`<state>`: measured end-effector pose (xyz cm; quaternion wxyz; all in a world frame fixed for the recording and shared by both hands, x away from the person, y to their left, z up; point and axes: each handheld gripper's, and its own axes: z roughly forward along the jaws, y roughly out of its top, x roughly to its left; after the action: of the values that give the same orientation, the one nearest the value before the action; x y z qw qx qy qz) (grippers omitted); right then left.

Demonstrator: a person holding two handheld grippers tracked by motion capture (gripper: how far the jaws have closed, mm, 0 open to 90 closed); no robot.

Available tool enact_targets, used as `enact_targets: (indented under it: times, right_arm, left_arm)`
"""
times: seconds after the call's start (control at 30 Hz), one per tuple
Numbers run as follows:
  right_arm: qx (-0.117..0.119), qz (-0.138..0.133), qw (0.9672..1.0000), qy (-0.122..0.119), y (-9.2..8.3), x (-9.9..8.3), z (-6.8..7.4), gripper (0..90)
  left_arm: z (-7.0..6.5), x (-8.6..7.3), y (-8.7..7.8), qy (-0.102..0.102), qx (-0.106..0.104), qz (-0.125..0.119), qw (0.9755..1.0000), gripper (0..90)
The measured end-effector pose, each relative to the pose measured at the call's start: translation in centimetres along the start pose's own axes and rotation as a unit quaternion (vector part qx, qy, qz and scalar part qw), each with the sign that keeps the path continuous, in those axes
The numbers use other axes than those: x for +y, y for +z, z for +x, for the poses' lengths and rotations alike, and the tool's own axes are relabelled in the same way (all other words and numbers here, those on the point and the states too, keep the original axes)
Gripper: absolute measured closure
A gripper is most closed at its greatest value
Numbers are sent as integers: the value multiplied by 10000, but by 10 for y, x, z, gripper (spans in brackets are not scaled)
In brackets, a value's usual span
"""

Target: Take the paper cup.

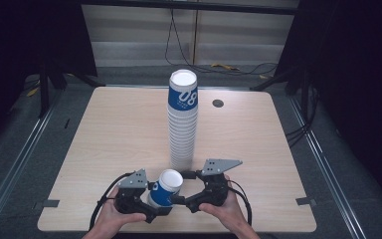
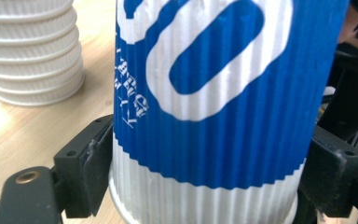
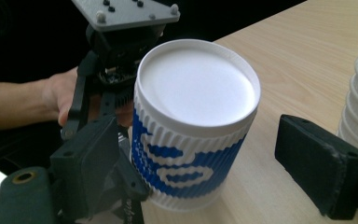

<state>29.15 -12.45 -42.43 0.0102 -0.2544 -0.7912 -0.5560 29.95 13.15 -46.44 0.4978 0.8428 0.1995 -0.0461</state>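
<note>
On the pale wooden worktop stands a tall stack of cups, inverted, white ribbed bands showing one above another. The topmost cup of the stack wears a blue sleeve with a large white "08" and a line of small white lettering below it, too small to read.

Near the front edge, just ahead of the stack's foot, a single cup also stands upside down, its white base facing up. The left hand-held gripper is clamped on it: in the left gripper view both black jaws press against the ribbed wall of the cup, one at each side. That close view shows a big white "0" on the blue band and small white characters running sideways beside it, not legible.

The right hand-held gripper is open; in the right gripper view its jaws stand wide apart, and the cup sits between them, untouched by the right-hand jaw.
</note>
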Motion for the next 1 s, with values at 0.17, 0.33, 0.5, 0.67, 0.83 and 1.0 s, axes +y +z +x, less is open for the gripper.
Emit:
enact_targets:
  times: [0.17, 0.33, 0.5, 0.67, 0.83, 1.0]
  right_arm:
    - [42, 164, 9999, -27, 1, 0, -1, 141]
    - [85, 281, 9995, -92, 2, -1, -2, 141]
    - [124, 406, 9989, -200, 1, 0, -3, 145]
    - [163, 710, 9966, -376, 2, 2, -3, 152]
    - [171, 905, 9949, -409, 3, 3, -4, 152]
    - [233, 1108, 9924, -486, 2, 4, -5, 150]
  left_arm:
    - [3, 2, -5, -21, 34, 76, 10000, 156]
    - [2, 4, -7, 81, 81, 215, 9997, 156]
    - [1, 3, -7, 173, 124, 471, 9987, 156]
    - [-3, 1, 1, 246, 102, 610, 9978, 155]
    - [-6, 3, 4, 328, 84, 718, 9968, 156]
    - [-6, 3, 7, 380, 103, 919, 9950, 159]
